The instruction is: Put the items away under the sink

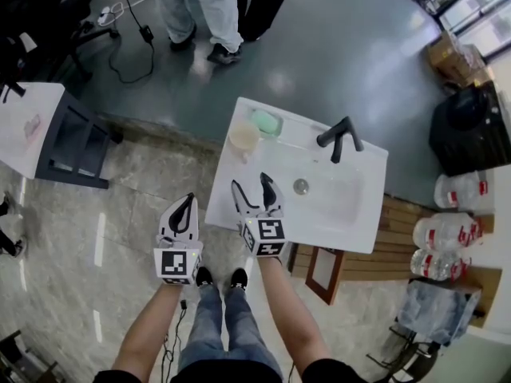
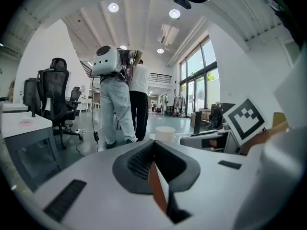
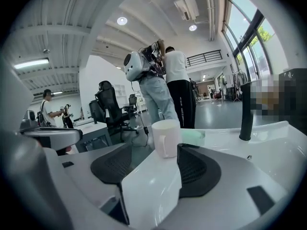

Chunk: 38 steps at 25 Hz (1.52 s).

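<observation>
Both forearms [image 1: 152,325] reach forward, side by side. The left gripper [image 1: 187,202] has its jaws together. The right gripper [image 1: 251,183] holds its jaws apart.

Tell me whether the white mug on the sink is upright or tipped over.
Upright. The mug stands on its base on the sink's rim, opening facing up; the head view looks down into it.

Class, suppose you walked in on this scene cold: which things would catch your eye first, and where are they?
The white washbasin with its black faucet fills the middle of the head view, a white mug on its far left corner. The right gripper, jaws apart, points at the mug from the basin's near edge; the left gripper, jaws together, hangs beside the basin.
</observation>
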Tool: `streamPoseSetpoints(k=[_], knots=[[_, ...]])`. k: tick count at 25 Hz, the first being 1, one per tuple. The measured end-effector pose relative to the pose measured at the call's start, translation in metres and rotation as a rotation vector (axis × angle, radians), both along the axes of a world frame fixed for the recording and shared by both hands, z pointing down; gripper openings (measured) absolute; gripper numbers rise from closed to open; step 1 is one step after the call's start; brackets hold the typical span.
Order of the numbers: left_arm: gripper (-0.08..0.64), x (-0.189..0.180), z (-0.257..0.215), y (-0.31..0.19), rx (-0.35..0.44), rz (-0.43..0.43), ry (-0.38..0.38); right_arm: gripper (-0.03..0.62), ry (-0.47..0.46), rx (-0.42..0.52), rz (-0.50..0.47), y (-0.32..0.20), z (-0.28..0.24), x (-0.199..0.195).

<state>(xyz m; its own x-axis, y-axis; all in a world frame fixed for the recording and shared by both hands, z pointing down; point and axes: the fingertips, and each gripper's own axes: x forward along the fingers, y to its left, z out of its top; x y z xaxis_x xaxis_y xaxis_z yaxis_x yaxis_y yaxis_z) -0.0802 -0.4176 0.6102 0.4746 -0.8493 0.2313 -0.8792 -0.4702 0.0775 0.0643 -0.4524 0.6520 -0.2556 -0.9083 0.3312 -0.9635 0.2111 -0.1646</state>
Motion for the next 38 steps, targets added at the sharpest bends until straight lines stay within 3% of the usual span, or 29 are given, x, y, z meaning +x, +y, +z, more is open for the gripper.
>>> streamPoseSetpoints(k=[2, 8, 17, 22, 38], knots=[[0.008, 0.002, 0.006, -0.001, -0.007, -0.004, 0.011, 0.230, 0.042, -0.014, -0.007, -0.011, 0.009, -0.002], [0.008, 0.003, 0.024, 0.007, -0.035, 0.006, 0.025, 0.186, 0.119, -0.035, -0.021, -0.040, 0.029, -0.008], [0.008, -0.013, 0.038, 0.011, -0.059, 0.002, -0.005, 0.095, 0.150, -0.042, 0.014, -0.057, 0.034, -0.009], [0.008, -0.022, 0.040, 0.013, -0.062, -0.006, -0.022, 0.062, 0.168, -0.040, 0.026, -0.064, 0.032, -0.006], [0.008, -0.015, 0.022, 0.044, -0.038, 0.001, -0.026, 0.046, 0.049, 0.078, -0.140, -0.015, 0.000, -0.036]])
